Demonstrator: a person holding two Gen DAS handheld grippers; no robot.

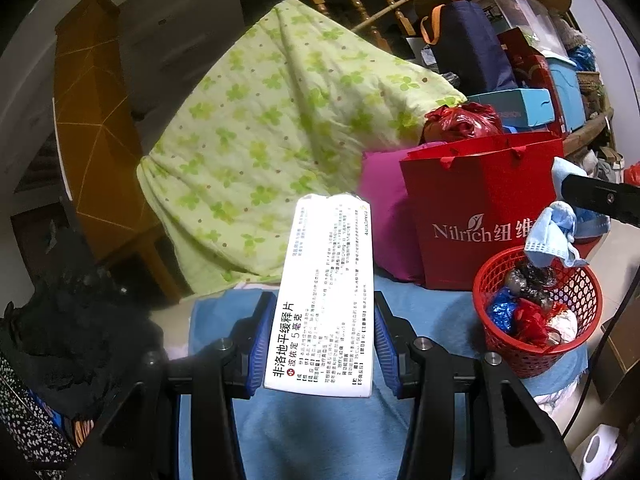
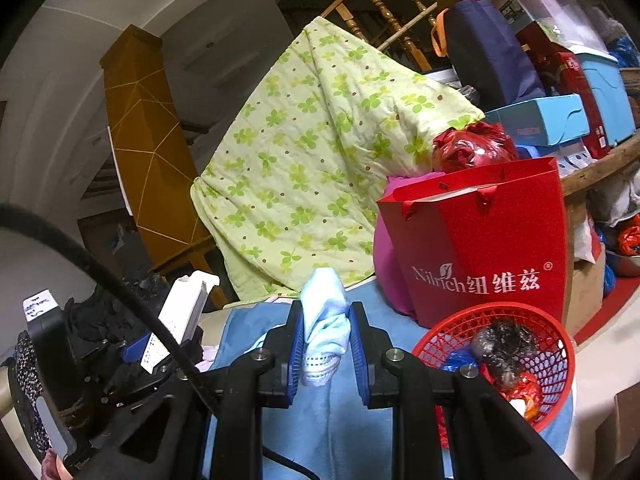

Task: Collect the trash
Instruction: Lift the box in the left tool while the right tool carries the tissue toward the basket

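Left wrist view: your left gripper (image 1: 324, 336) is clamping a white medicine box (image 1: 326, 292), its blue pads pressing on the two long sides, and the box is pointing forward above the blue cloth (image 1: 312, 432). To the right, a red mesh basket (image 1: 536, 356) is standing on that cloth, holding crumpled wrappers, just in front of a red paper bag (image 1: 480, 216). Above the basket's far rim, your right gripper (image 1: 576, 216) is dangling a pale blue face mask (image 1: 554, 236). Right wrist view: your right gripper (image 2: 325, 334) is pinching the face mask (image 2: 322, 320) tightly between its pads, the mask bunching above and below them. The red mesh basket (image 2: 496, 368) is sitting low and right, beside the red paper bag (image 2: 480, 240). At far left, your left gripper (image 2: 160, 348) is carrying the medicine box (image 2: 186, 308), though a black cable is probably hiding part of the grip. A green clover quilt (image 2: 312, 160) is draping behind.
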